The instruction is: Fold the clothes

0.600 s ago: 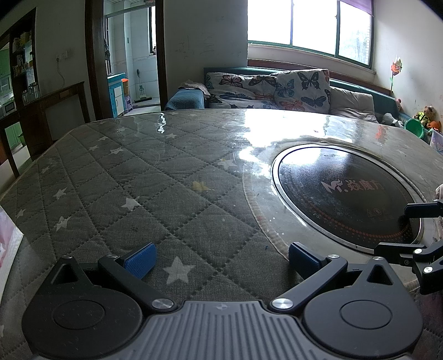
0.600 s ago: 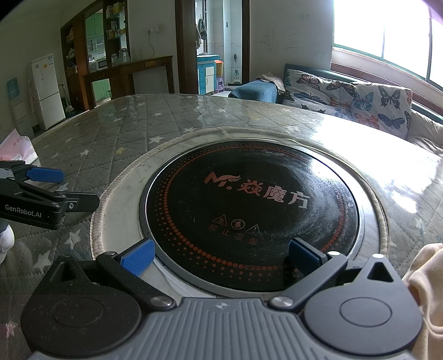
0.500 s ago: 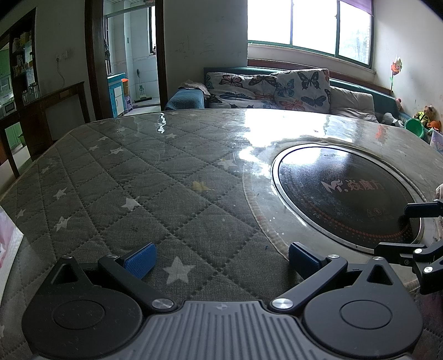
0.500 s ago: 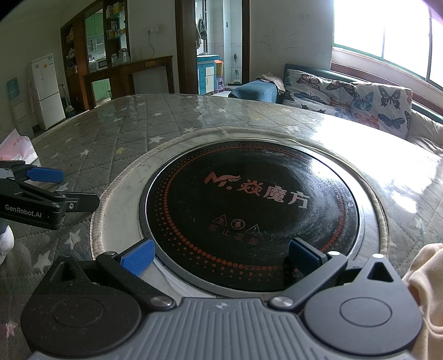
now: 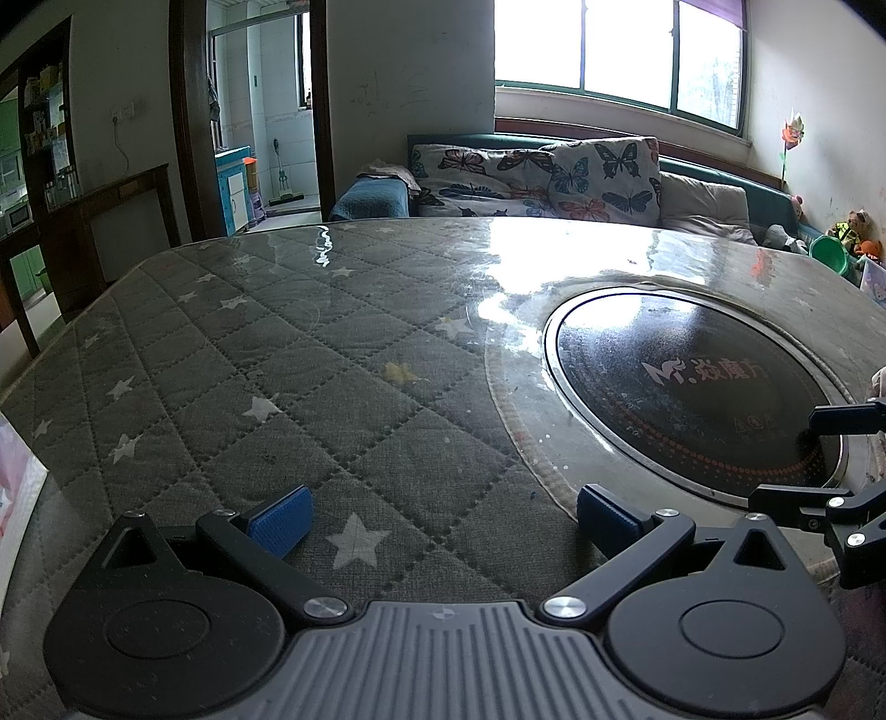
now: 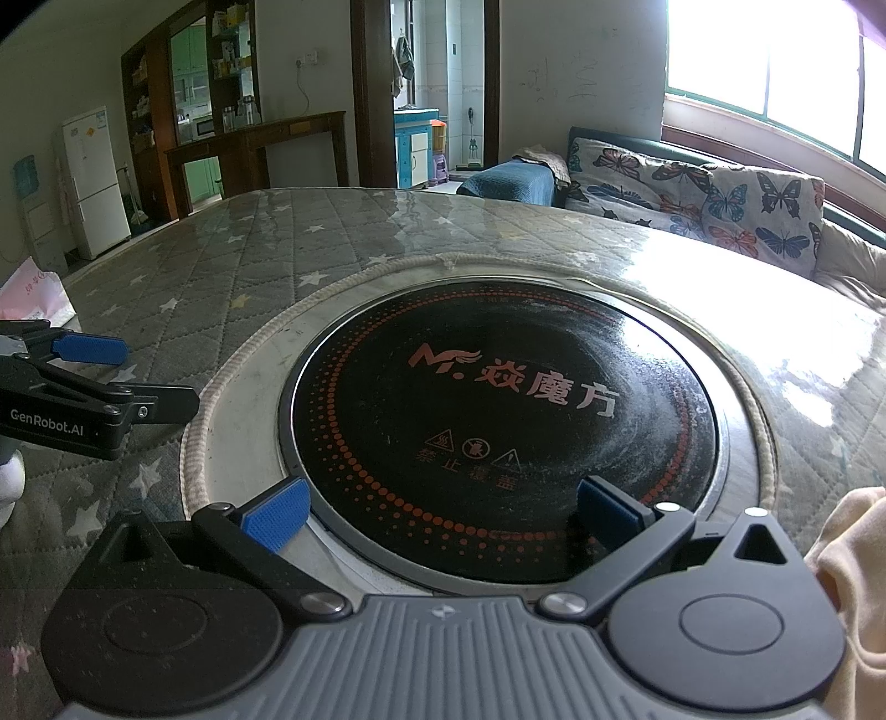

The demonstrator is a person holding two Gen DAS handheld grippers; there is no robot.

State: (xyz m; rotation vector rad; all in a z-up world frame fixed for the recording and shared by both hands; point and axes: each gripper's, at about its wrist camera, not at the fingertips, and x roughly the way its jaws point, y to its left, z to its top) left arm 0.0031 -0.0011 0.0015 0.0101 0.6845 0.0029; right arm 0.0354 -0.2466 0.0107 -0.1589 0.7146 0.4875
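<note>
Two tools hang over a round worktop (image 5: 288, 354) laid with a grey quilted cover with white stars, under a glossy clear sheet. Left tool (image 5: 440, 518) has its blue pads (image 5: 279, 518) spread wide with nothing between them, only the star-patterned cover below. Right tool (image 6: 443, 515) is likewise spread to its full width and grips nothing; beneath and ahead of it lies the black round hotplate (image 6: 498, 421) set into the middle of the worktop, ringed with orange dots and lettering. Both tools tilt downward toward the surface.

From the right wrist view the left tool (image 6: 105, 376) shows at the left edge, to the left of the hotplate and apart from it, pads parted. From the left wrist view the right tool's black fingers (image 5: 841, 415) reach in from the right edge over the rim of the hotplate (image 5: 692, 399).

A pale cream garment (image 6: 847, 581) lies just to the right of the right tool, beside its right finger arm at the near edge of the worktop; only a rumpled part of it is visible, and neither tool touches it. A pink-and-white bag (image 6: 33, 288) sits beyond the left tool at the far left. Behind the worktop stands a sofa with butterfly-print cushions (image 5: 554, 177) under a bright window (image 5: 614, 50)
</note>
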